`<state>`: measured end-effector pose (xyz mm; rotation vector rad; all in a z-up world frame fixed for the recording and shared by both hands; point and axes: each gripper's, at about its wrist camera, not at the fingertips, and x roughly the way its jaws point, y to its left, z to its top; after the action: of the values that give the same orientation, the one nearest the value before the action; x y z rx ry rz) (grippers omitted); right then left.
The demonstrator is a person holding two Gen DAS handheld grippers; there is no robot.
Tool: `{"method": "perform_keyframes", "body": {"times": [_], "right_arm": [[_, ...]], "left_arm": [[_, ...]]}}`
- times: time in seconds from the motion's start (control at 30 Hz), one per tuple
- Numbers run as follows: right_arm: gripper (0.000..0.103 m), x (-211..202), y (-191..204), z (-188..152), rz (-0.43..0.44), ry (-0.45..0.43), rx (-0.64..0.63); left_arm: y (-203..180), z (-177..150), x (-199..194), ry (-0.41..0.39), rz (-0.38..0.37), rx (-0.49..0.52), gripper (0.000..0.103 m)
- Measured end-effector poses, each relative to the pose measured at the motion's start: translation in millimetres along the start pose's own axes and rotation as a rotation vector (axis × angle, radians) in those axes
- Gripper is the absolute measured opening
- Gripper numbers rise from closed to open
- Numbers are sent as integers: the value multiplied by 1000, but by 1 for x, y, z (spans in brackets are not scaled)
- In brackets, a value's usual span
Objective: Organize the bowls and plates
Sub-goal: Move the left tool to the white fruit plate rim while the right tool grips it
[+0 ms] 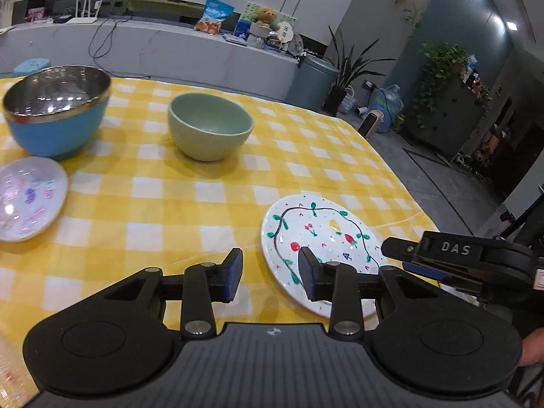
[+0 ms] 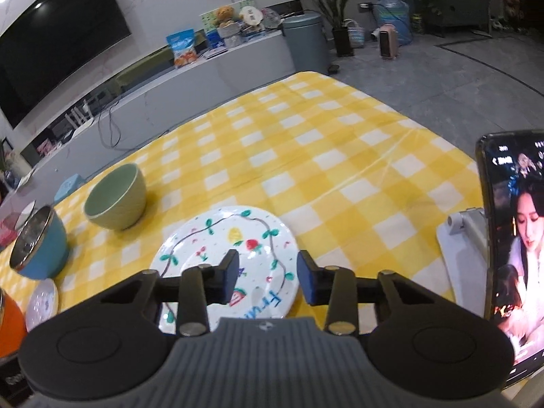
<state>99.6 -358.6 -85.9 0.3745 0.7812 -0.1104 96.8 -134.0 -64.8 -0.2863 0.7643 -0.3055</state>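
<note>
Left wrist view: left tongs [image 1: 270,273] gape empty above the table [image 1: 190,204], fruit-painted plate [image 1: 323,234] at 2 o'clock, green bowl [image 1: 210,125] at 12, blue steel-lined bowl [image 1: 56,110] at 10. Right wrist view: right tongs [image 2: 267,280], parted and empty, over the plate; phone [image 2: 510,238] at 3 o'clock.

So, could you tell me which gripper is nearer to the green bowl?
Left. The left gripper hovers at the fruit plate's left edge, the green bowl straight ahead. The right gripper sits over the plate, further right.
</note>
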Motion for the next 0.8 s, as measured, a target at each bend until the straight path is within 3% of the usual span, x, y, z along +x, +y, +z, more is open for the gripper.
{"method": "perform_keyframes", "body": {"times": [0.3, 0.67, 0.8], "right_arm": [[27, 19, -10, 0, -12, 38, 50], [22, 33, -11, -2, -18, 59, 76], [16, 33, -8, -3, -38, 50, 48]], "left_arm": [[4, 6, 28, 34, -23, -23, 40], [1, 14, 48, 67, -34, 27, 40], [0, 16, 49, 72, -23, 43, 30]]}}
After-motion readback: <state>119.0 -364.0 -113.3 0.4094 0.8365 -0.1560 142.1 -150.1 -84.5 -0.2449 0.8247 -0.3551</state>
